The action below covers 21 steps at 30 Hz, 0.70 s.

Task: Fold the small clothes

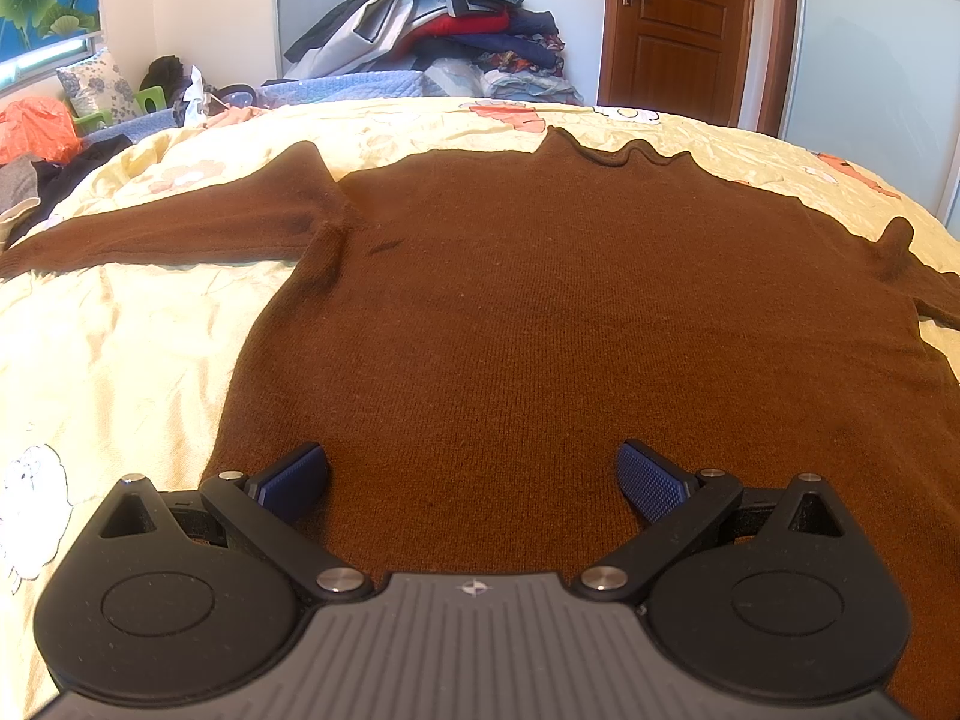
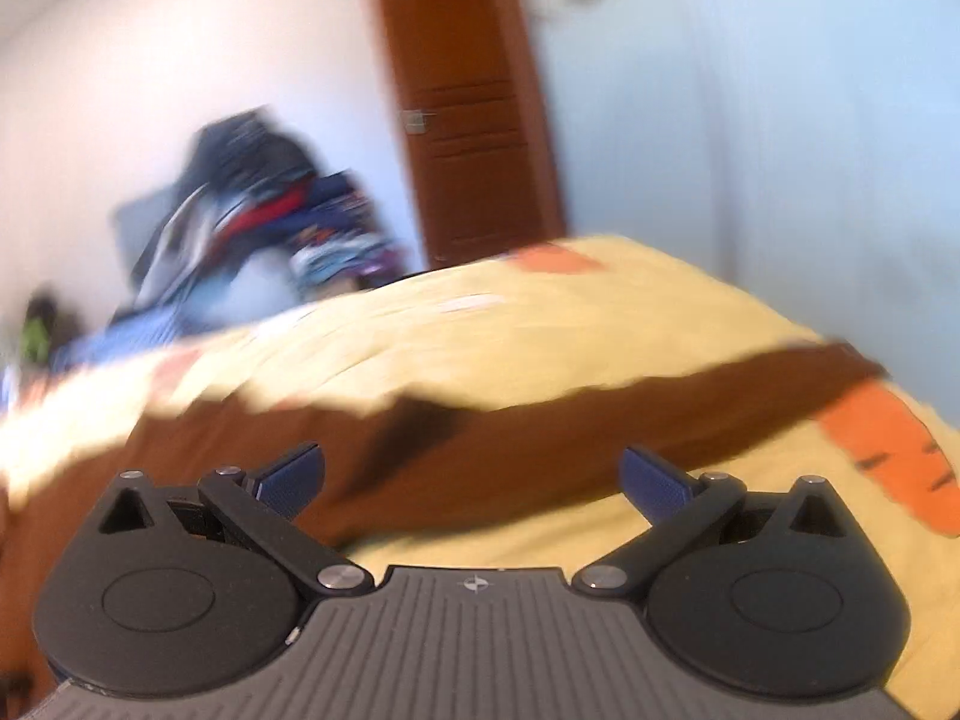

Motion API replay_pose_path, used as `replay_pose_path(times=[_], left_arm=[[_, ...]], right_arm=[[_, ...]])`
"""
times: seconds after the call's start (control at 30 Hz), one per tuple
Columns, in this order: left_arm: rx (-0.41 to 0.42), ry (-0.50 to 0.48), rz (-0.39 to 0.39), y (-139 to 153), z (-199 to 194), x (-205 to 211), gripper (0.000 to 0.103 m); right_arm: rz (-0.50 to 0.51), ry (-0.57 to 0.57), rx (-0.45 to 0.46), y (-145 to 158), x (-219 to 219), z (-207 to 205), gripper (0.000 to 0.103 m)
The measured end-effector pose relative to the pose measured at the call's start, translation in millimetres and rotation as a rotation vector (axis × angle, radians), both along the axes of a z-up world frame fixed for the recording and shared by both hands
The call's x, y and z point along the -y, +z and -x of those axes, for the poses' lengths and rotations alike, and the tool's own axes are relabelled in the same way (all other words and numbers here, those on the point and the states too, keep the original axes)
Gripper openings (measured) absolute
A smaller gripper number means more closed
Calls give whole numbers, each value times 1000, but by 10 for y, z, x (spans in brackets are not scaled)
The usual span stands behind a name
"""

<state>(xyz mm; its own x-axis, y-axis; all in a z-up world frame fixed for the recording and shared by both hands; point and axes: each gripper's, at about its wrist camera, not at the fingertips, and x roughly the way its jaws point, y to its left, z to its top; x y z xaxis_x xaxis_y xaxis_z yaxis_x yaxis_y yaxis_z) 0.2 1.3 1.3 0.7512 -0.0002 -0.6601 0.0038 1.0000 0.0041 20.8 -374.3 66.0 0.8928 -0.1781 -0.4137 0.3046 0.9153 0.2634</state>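
Your bed (image 1: 108,360), under a pale yellow cover printed with orange and white cartoon figures, fills most of both views, and the brown sweater (image 1: 540,312) lies flat across it with the collar pointing toward the far wall. One sleeve (image 1: 168,234) stretches out to the left edge of the left wrist view; the other sleeve (image 2: 690,402) runs off to the right, seen as a brown band in the blurred right wrist view. Behind the bed a heap of clothes (image 1: 444,18) is piled against the wall, beside a wooden door (image 1: 678,24). Your left gripper (image 1: 473,480) hovers over the lower body of the sweater with its blue pads spread wide, holding nothing. Your right gripper (image 2: 473,480) is likewise spread wide and empty, above the sweater's edge near that right sleeve.
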Motion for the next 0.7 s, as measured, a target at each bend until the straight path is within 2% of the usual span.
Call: replay_pose_path(times=[0.1,0.2,0.27,0.33,0.4,0.5,0.57,0.63,0.67,0.7], left_arm=[[0,0,0,0,-1,0,103],[0,0,0,0,0,-1,103],[0,0,0,1,0,-1,103],[0,0,0,1,0,-2,103],[0,0,0,1,0,-3,103],[0,0,0,1,0,-4,103],[0,0,1,0,2,-5,103],[0,-1,1,1,0,-4,103],[0,-1,1,0,3,-6,103],[0,-1,1,1,0,-3,103]], right_arm=[[-290,-144,11,-100,1076,-8,103],[-517,-304,32,-287,1895,42,103],[-645,-362,54,-435,2205,58,100],[-731,-366,81,-574,2371,40,95],[-761,-364,115,-665,2442,6,91],[-752,-364,120,-715,2463,-96,80],[-736,-363,118,-757,2542,-187,66],[-717,-374,115,-817,2531,-210,43],[-716,-381,118,-833,2558,-139,38],[-716,-389,115,-854,2574,-145,24]])
